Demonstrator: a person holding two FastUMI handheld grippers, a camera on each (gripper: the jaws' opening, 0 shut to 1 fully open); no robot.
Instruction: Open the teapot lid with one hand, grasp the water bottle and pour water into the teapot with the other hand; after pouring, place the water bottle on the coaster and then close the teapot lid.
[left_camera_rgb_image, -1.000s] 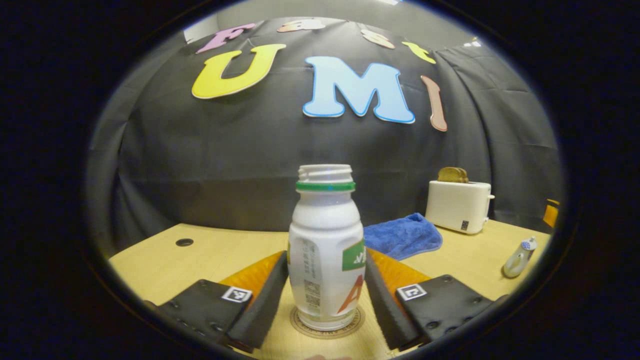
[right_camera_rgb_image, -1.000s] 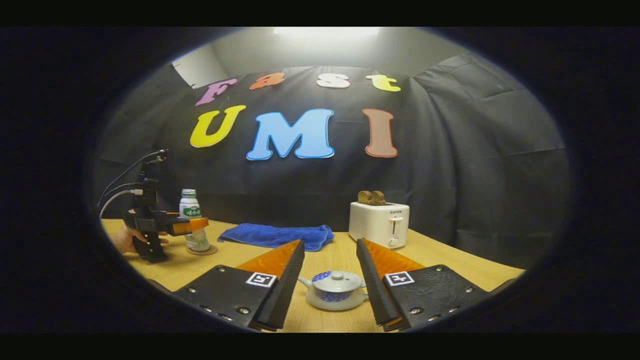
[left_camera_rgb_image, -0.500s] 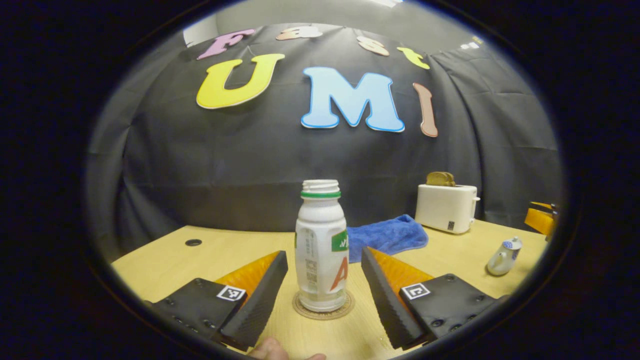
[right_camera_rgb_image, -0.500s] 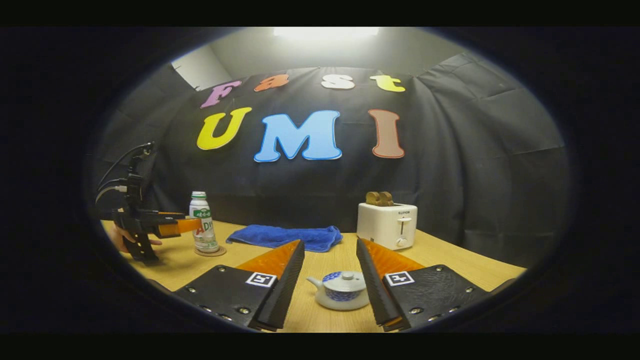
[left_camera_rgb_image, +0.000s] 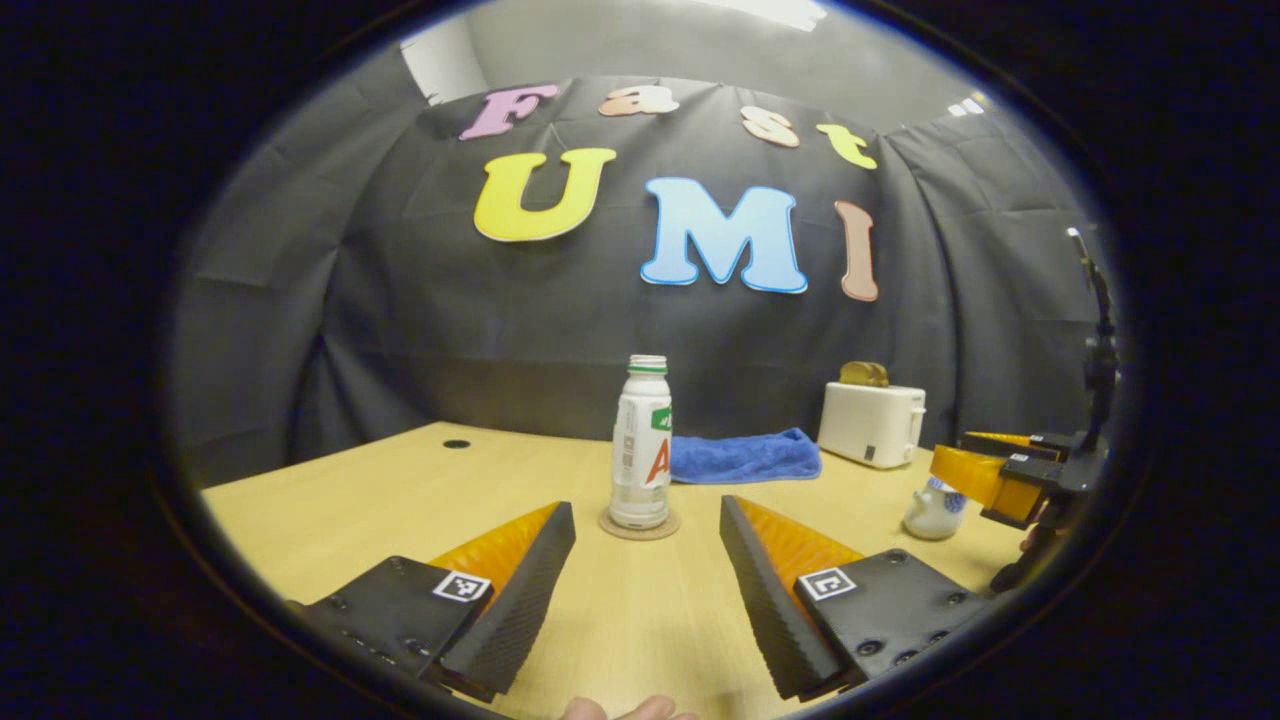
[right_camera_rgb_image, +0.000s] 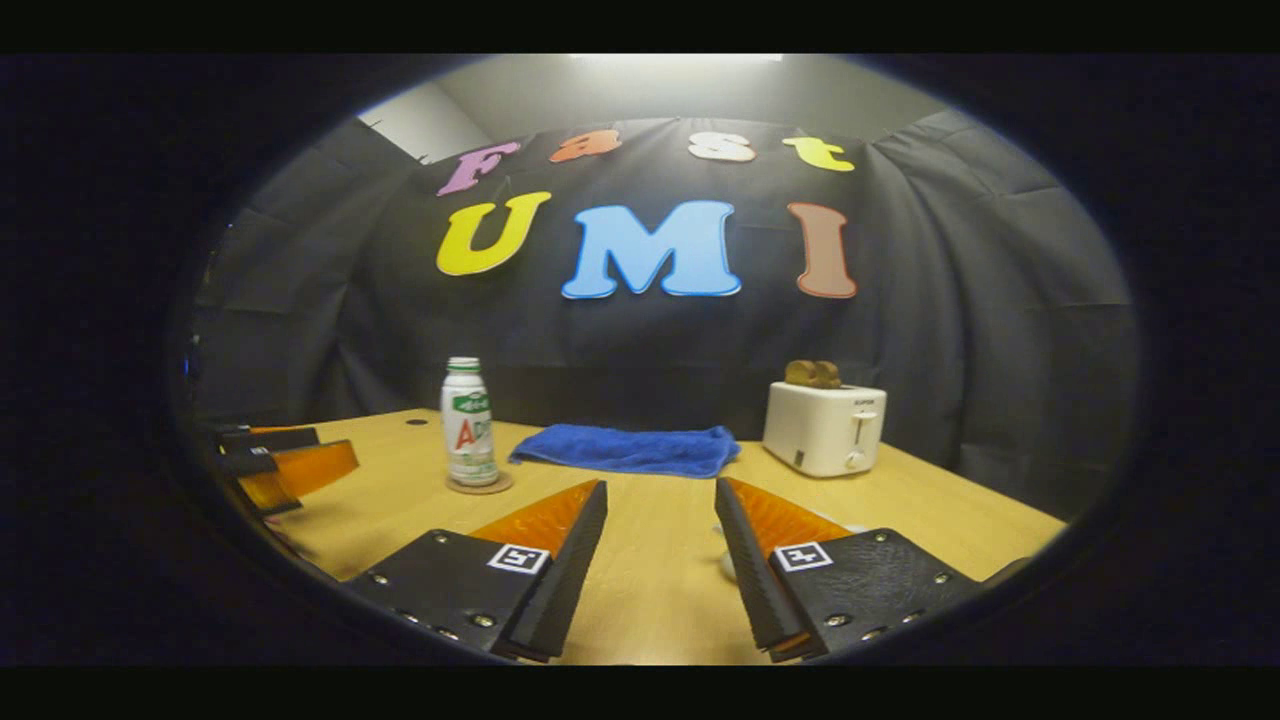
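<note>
White plastic water bottle is pictured upright on round cork coaster, mid-bench, ahead of the wide-spread left gripper; right gripper is likewise held wide. Blue-and-white ceramic teapot is seen toward the bench's right edge, its lid too small to judge; water unpoured or already poured, either is fitted.

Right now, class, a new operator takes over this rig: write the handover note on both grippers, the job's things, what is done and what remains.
Left gripper: jaws open, empty, back from the bottle.
Right gripper: jaws open, empty; in the left gripper view it hangs beside the teapot.
Bottle stands upright on the coaster, uncapped.
Teapot sits on the table, its lid partly hidden.
Done: bottle on coaster.
Left: confirm the lid is closed, since I cannot tell.
</note>
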